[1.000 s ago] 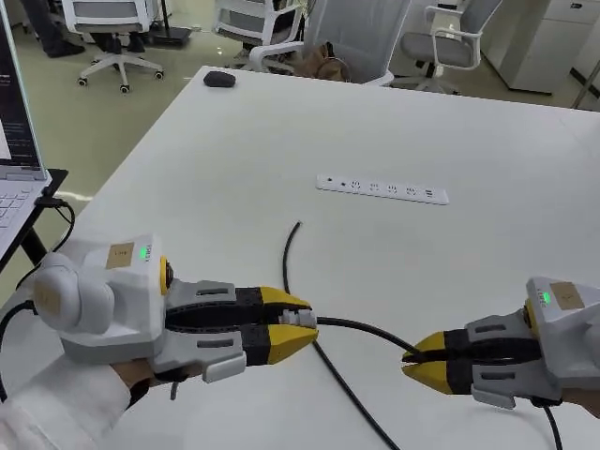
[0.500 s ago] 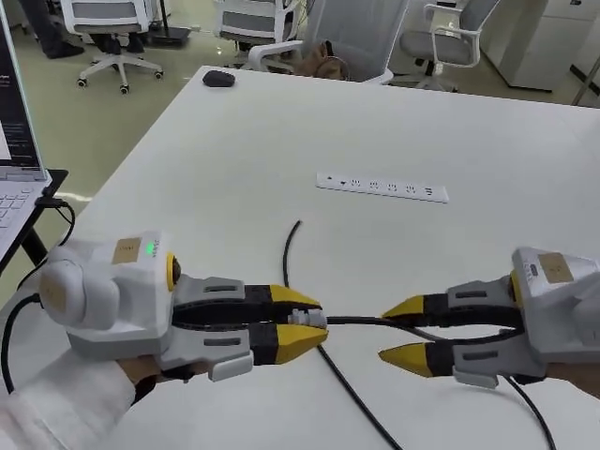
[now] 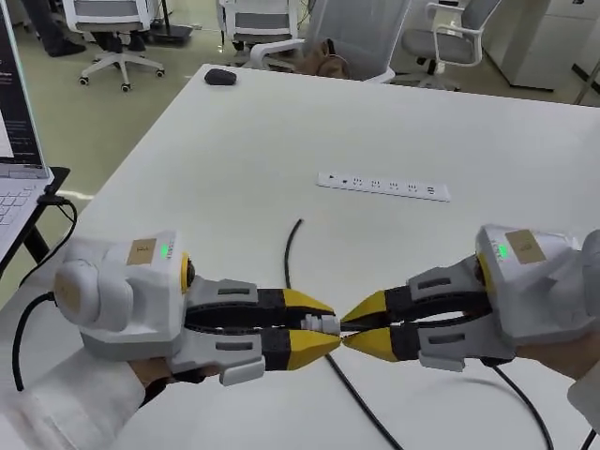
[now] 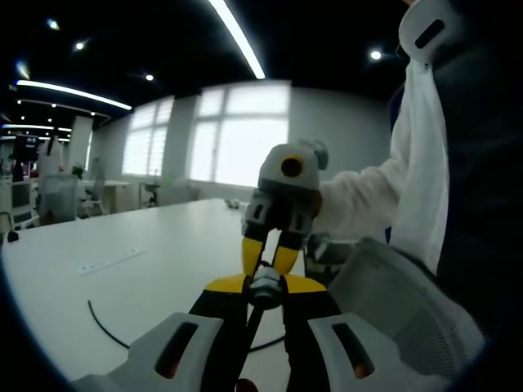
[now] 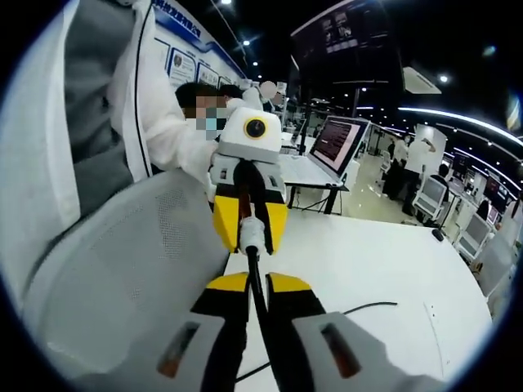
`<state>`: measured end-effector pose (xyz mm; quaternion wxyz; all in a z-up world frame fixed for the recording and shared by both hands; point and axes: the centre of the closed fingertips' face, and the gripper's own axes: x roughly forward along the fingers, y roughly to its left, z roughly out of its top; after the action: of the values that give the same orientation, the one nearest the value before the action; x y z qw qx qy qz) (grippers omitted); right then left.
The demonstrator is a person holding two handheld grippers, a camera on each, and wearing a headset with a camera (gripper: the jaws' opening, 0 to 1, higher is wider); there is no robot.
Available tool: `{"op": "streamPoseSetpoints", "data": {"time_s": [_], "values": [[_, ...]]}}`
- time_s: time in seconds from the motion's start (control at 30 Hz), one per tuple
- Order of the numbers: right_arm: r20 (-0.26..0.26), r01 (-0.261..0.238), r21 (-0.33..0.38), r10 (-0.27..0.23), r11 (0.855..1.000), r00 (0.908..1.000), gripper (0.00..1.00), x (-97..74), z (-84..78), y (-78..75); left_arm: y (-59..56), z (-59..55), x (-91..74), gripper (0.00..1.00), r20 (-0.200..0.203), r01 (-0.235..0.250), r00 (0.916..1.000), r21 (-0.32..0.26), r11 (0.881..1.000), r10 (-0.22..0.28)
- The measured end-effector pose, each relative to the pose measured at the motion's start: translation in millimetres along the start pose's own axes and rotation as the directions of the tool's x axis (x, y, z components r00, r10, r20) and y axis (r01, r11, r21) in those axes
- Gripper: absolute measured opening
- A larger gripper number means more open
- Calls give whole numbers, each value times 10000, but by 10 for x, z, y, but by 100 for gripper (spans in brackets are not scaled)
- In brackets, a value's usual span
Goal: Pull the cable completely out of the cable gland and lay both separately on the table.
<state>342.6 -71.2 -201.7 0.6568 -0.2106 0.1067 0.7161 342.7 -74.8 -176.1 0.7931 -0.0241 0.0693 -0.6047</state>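
Observation:
A black cable (image 3: 287, 255) lies curved on the white table (image 3: 487, 141) and rises into a small white cable gland (image 3: 325, 324). My left gripper (image 3: 322, 334) is shut on the gland, low at the middle left. My right gripper (image 3: 351, 331) faces it tip to tip, shut on the cable just beside the gland. In the left gripper view the gland (image 4: 265, 282) sits between the yellow tips of the left gripper (image 4: 265, 287), and the right gripper (image 4: 268, 260) stands just beyond. In the right gripper view the cable (image 5: 254, 276) runs from the right gripper (image 5: 257, 286) to the gland (image 5: 251, 235).
A white power strip (image 3: 382, 187) lies beyond the cable at mid-table. A black mouse (image 3: 220, 77) rests near the far left corner. A laptop (image 3: 14, 141) stands on a stand off the left edge. Office chairs (image 3: 112, 28) line the far side.
My right gripper moved left along the cable until it met the left gripper's tips, opened on the way, and is now shut close to the gland. The left gripper stayed shut on the gland.

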Motion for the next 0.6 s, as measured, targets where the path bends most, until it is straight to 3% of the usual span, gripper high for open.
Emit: {"op": "streamPoseSetpoints", "data": {"time_s": [0.2,0.6], "values": [[-104,-63,-1,63,10000,9999,2,-7,-55,29,16,-31,4,17,-70,9,10000,-69,10000,-9],[-206,399,277,-393,9988,9990,2,-189,-169,-38,109,-9,-121,17,80,-332,9994,-170,9993,334]]}}
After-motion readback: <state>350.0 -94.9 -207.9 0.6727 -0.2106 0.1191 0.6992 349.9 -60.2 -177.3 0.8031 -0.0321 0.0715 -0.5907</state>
